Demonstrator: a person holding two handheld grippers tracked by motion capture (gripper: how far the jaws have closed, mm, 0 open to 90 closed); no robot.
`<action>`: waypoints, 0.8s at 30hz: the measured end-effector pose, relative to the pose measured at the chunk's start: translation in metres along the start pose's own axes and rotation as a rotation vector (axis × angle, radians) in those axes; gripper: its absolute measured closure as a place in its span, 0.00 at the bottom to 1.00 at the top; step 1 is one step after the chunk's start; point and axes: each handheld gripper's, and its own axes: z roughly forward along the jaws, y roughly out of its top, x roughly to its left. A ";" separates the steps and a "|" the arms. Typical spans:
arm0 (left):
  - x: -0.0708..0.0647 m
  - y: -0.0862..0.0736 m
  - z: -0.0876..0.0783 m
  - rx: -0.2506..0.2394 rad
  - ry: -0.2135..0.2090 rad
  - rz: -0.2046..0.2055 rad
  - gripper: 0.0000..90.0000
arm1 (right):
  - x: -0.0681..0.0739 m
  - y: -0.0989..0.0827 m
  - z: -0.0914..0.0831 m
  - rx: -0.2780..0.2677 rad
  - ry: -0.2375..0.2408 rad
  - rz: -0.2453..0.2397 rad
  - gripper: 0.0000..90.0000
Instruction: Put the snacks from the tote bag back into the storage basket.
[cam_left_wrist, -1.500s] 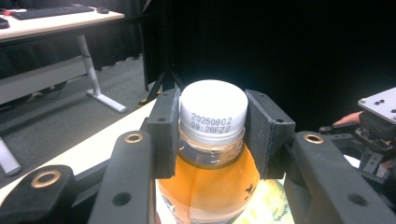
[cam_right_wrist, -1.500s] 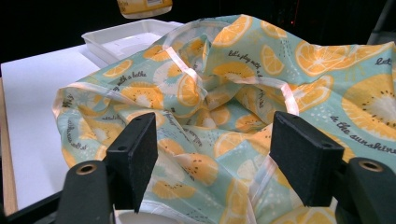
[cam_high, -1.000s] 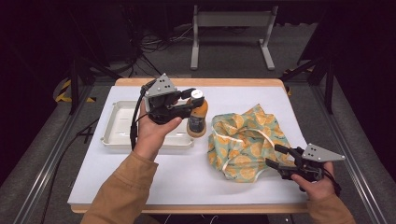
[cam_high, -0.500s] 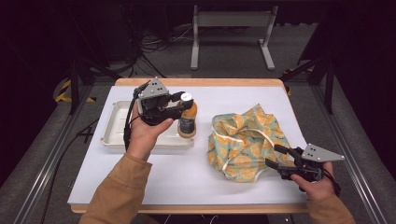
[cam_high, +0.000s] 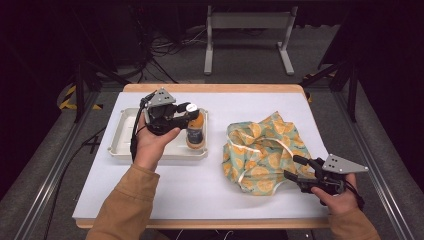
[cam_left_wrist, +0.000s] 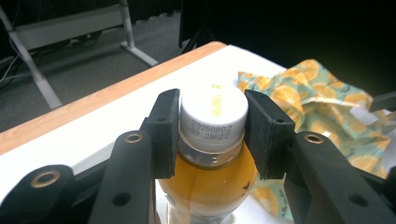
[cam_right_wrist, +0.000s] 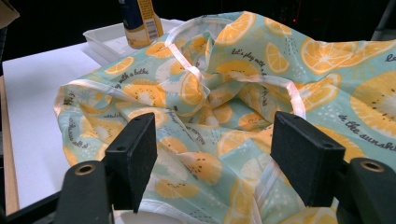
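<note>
The left gripper (cam_high: 192, 114) clamps the white cap of a bottle of orange drink (cam_high: 195, 134), which stands upright at the three o'clock end of the white tray (cam_high: 121, 142). At the table's five o'clock, the right gripper (cam_high: 296, 168) holds its jaws wide, empty, at the edge of the orange-slice print cloth bag (cam_high: 262, 150).

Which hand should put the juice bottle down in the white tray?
Left. The left tool already grips the bottle by its cap, right over the white tray. The right tool waits open by the bag.
</note>
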 end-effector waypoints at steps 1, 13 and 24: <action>0.002 -0.002 0.001 0.008 -0.001 -0.006 0.65 | 0.000 0.000 0.000 0.000 0.000 -0.001 0.36; 0.009 -0.011 0.006 0.076 -0.007 -0.020 0.65 | 0.000 0.000 0.001 0.002 0.005 -0.004 0.35; 0.008 -0.017 0.010 0.116 0.004 -0.021 0.65 | 0.000 0.000 0.001 0.002 0.005 -0.003 0.35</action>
